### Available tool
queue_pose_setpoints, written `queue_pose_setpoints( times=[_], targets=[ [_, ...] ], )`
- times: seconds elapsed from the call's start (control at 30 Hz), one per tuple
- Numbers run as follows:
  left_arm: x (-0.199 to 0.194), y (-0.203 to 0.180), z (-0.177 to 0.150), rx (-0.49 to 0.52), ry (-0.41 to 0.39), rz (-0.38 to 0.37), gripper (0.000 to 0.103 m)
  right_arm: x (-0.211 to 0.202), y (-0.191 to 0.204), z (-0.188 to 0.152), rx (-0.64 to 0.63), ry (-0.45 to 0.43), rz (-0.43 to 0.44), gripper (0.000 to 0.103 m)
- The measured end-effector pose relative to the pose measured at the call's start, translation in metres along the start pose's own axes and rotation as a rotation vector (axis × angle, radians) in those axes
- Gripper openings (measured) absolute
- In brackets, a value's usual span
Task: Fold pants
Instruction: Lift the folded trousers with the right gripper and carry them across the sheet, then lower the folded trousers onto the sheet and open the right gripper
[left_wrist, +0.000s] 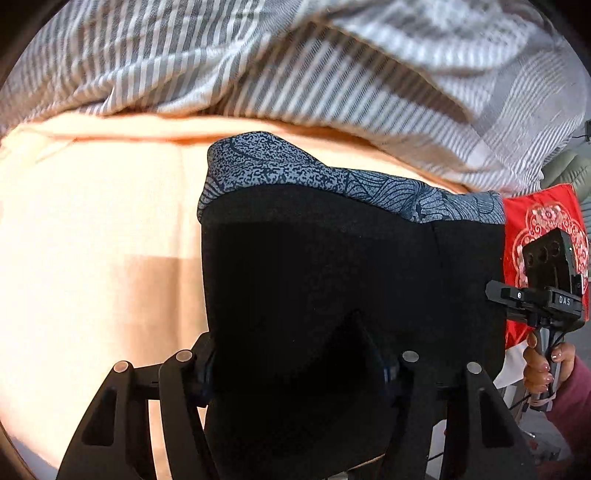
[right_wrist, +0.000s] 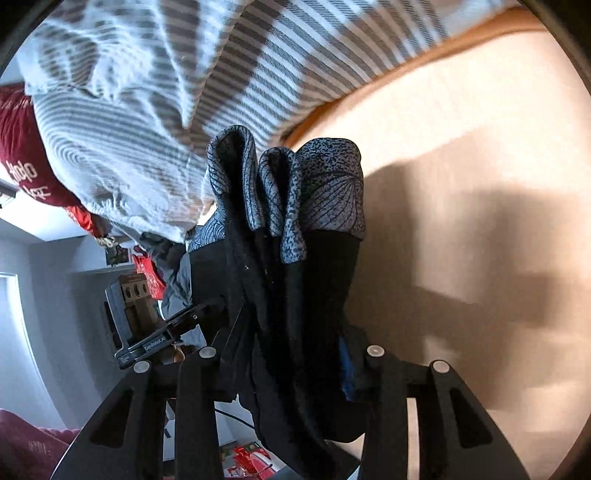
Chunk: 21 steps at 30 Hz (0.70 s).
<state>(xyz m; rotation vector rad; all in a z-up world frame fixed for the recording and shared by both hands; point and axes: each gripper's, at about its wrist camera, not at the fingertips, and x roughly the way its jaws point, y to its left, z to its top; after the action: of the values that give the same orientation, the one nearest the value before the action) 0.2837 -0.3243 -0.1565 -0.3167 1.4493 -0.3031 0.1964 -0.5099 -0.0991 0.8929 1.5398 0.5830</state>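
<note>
The pants (left_wrist: 332, 266) are black with a grey-blue patterned waistband (left_wrist: 332, 177). In the left wrist view they hang spread wide over the peach bed sheet (left_wrist: 92, 240). My left gripper (left_wrist: 299, 369) is shut on the black fabric, which hides its fingertips. In the right wrist view the pants (right_wrist: 295, 295) hang bunched in several vertical folds, waistband (right_wrist: 325, 192) at the far end. My right gripper (right_wrist: 291, 362) is shut on that fabric. The right gripper also shows in the left wrist view (left_wrist: 543, 291), at the pants' right edge, held by a hand.
A grey-and-white striped duvet (left_wrist: 295, 74) lies heaped across the far side of the bed; it also shows in the right wrist view (right_wrist: 166, 92). A red embroidered cushion (left_wrist: 535, 218) sits right of the pants. The left gripper's body (right_wrist: 140, 321) appears at left, with room wall behind.
</note>
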Motion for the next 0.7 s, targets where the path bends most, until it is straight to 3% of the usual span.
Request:
queue_pose_setpoints(
  times=[0.33, 0.4, 0.53, 0.6, 0.67, 0.7],
  targets=[
    [0.041, -0.007, -0.051, -0.02, 0.044, 0.047, 0.065, 0.007, -0.042, -0.054, 0.032, 0.046, -0.084, 0.046],
    [0.041, -0.006, -0.05, -0.012, 0.037, 0.055, 0.074, 0.006, -0.043, -0.059, 0.02, 0.017, -0.131, 0.054],
    [0.031, -0.005, -0.045, -0.004, 0.017, 0.117, 0.074, -0.005, -0.039, -0.065, 0.061, -0.026, -0.252, 0.059],
    [0.012, 0.001, -0.041, -0.019, -0.015, 0.15, 0.074, -0.016, -0.03, -0.068, 0.073, -0.059, -0.339, 0.059],
    [-0.009, 0.001, -0.039, -0.017, -0.048, 0.171, 0.074, -0.033, -0.018, -0.073, 0.067, -0.117, -0.368, 0.055],
    [-0.02, -0.004, -0.037, -0.005, -0.08, 0.179, 0.074, -0.041, -0.009, -0.074, 0.063, -0.154, -0.382, 0.043]
  ],
)
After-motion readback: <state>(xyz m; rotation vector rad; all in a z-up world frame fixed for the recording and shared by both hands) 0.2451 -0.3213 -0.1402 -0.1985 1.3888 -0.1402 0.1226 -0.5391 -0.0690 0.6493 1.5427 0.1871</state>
